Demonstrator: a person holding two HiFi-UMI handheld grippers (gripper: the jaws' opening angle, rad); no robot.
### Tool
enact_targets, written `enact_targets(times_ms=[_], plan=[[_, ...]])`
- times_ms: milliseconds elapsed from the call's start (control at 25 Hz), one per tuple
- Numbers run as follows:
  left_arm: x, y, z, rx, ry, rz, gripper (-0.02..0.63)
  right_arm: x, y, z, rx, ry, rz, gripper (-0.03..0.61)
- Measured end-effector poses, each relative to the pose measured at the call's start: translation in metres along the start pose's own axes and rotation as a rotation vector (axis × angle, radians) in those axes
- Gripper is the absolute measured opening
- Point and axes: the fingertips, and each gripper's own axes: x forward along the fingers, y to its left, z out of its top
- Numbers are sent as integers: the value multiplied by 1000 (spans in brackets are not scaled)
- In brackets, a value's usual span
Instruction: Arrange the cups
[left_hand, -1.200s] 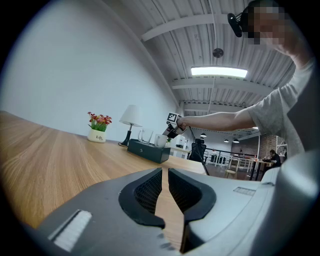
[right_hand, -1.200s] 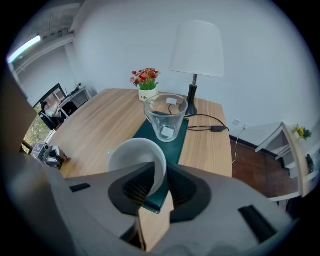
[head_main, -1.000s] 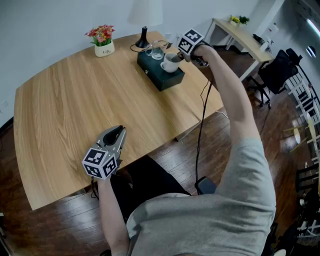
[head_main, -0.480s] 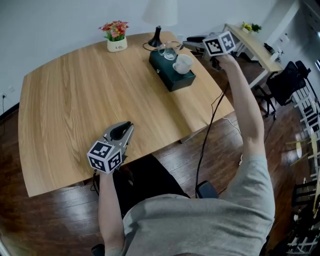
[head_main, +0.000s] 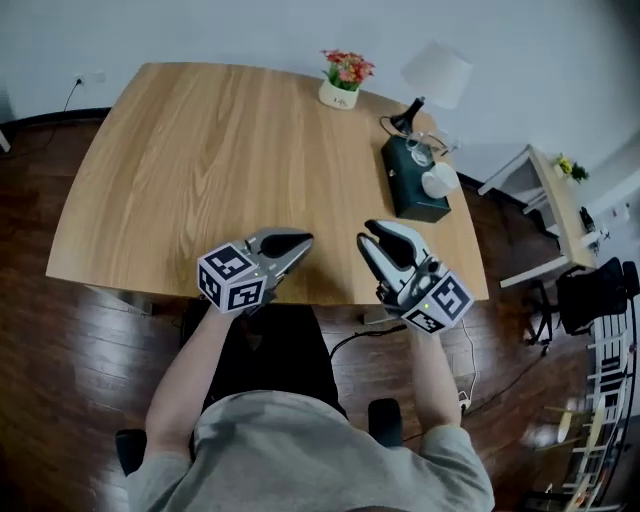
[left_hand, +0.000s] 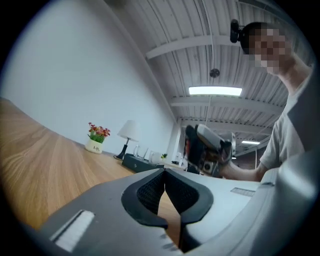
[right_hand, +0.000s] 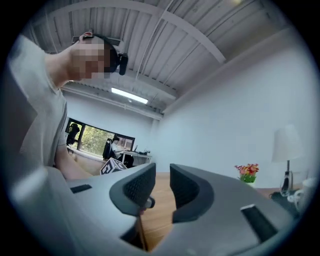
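A white cup (head_main: 439, 182) and a clear glass cup (head_main: 421, 151) stand on a dark green box (head_main: 408, 196) at the table's far right. Both grippers hover side by side over the near table edge, far from the cups. My left gripper (head_main: 301, 241) is shut with nothing in it; in the left gripper view its pads (left_hand: 164, 174) touch at the tips. The jaws of my right gripper (head_main: 371, 233) are closing, and a narrow gap (right_hand: 162, 176) still shows between the pads, with nothing in it.
The wooden table (head_main: 220, 150) carries a small pot of flowers (head_main: 344, 82) and a white lamp (head_main: 436, 74) at its far edge, next to the box. A cable runs from the lamp base. Dark wood floor and a second desk (head_main: 560, 195) lie to the right.
My right gripper drew back from the cups on the box to the near table edge beside the left gripper, and its jaws narrowed. The left gripper closed and rose slightly.
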Motion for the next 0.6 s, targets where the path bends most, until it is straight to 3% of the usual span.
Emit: enact_targets(times_ms=[240, 400, 600], plan=[[-42, -47, 3, 74, -37, 10, 3, -24, 36, -25, 32, -122, -135, 86], [-75, -68, 2, 60, -67, 28, 3, -36, 45, -28, 51, -206, -210, 86], [-105, -95, -10, 61, -97, 59, 5, -45, 65, -41, 22, -236, -207, 86]])
